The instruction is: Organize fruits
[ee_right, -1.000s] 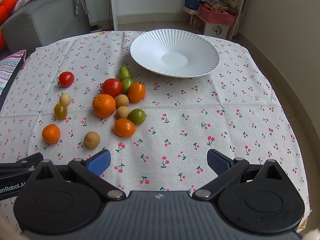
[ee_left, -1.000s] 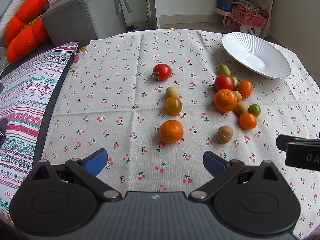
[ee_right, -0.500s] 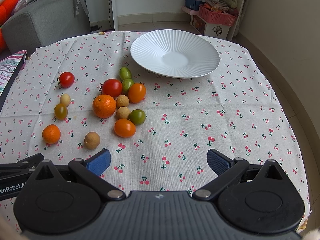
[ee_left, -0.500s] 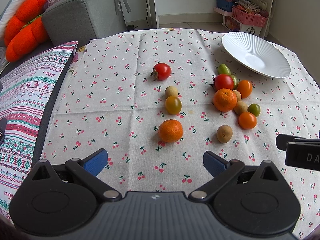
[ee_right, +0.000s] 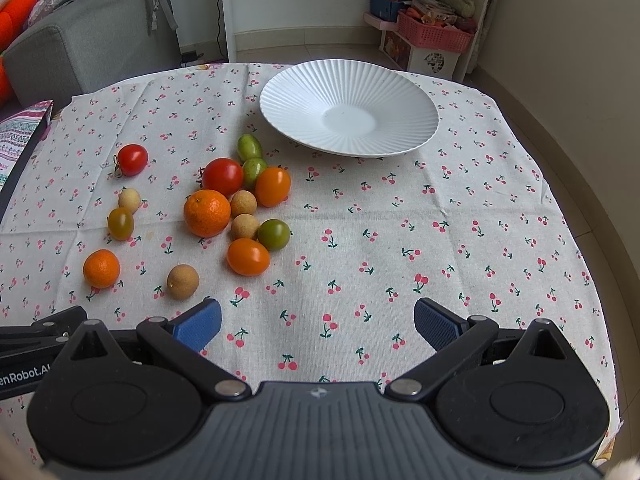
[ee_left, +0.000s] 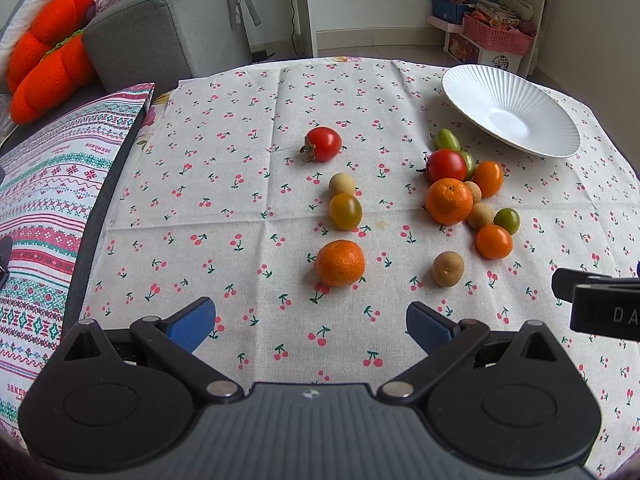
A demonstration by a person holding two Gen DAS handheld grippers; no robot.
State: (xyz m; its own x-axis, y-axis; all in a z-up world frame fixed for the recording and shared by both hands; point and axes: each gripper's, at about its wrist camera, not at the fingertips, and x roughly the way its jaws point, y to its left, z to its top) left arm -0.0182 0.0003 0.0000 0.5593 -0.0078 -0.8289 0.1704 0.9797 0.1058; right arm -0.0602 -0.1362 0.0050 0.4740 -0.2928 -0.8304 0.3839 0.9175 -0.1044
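Several small fruits lie loose on the cherry-print tablecloth [ee_right: 400,240]: a small orange [ee_left: 340,263], a larger orange [ee_right: 207,213], red tomatoes [ee_left: 323,144] [ee_right: 222,176], green and orange tomatoes and tan longans. A white ribbed plate [ee_right: 348,108] stands empty at the far side; it also shows in the left wrist view [ee_left: 510,114]. My left gripper [ee_left: 311,324] is open and empty, just short of the small orange. My right gripper [ee_right: 318,322] is open and empty over bare cloth, right of the fruit cluster.
A grey sofa [ee_left: 168,28] with an orange cushion [ee_left: 48,60] stands beyond the table's left side. A patterned cloth [ee_left: 44,200] lies at the left. A white shelf and pink basket [ee_right: 434,32] are behind. The table's right edge [ee_right: 576,240] drops to the floor.
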